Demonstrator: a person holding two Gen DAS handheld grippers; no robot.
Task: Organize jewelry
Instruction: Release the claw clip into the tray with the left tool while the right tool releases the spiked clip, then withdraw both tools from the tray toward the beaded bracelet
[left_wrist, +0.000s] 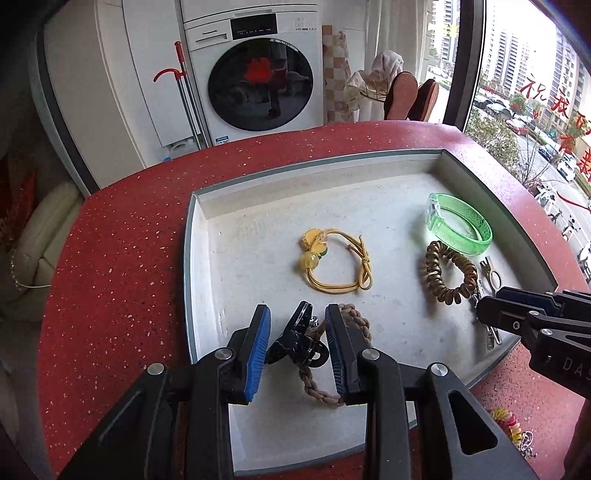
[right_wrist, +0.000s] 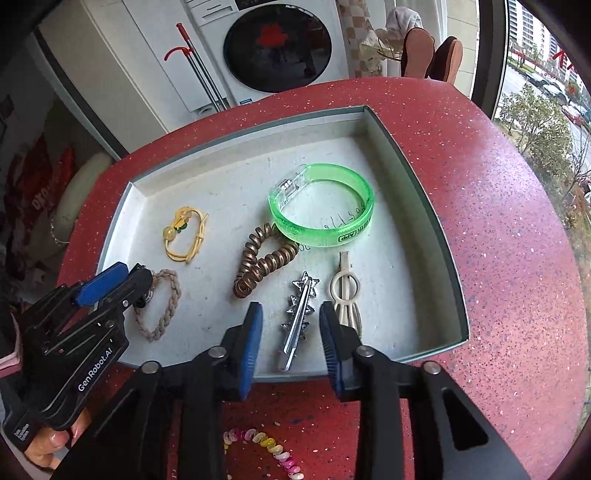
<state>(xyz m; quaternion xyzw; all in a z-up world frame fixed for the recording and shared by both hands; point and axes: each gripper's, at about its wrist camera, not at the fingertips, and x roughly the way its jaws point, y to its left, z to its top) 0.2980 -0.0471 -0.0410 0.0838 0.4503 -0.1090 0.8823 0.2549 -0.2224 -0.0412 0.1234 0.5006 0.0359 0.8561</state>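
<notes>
step: placing in tray (right_wrist: 424, 206) | left claw (left_wrist: 297, 341) around black clip (left_wrist: 295, 339), grip unclear; right claw (right_wrist: 291, 332) open over star clip (right_wrist: 299, 314) | next: fetch coil tie (right_wrist: 266, 448) off worktop (right_wrist: 498, 240)

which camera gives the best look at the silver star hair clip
The right wrist view. The silver star hair clip lies full length on the tray, between the open right tool's fingers. In the left wrist view that tool hides nearly all of it.
</notes>
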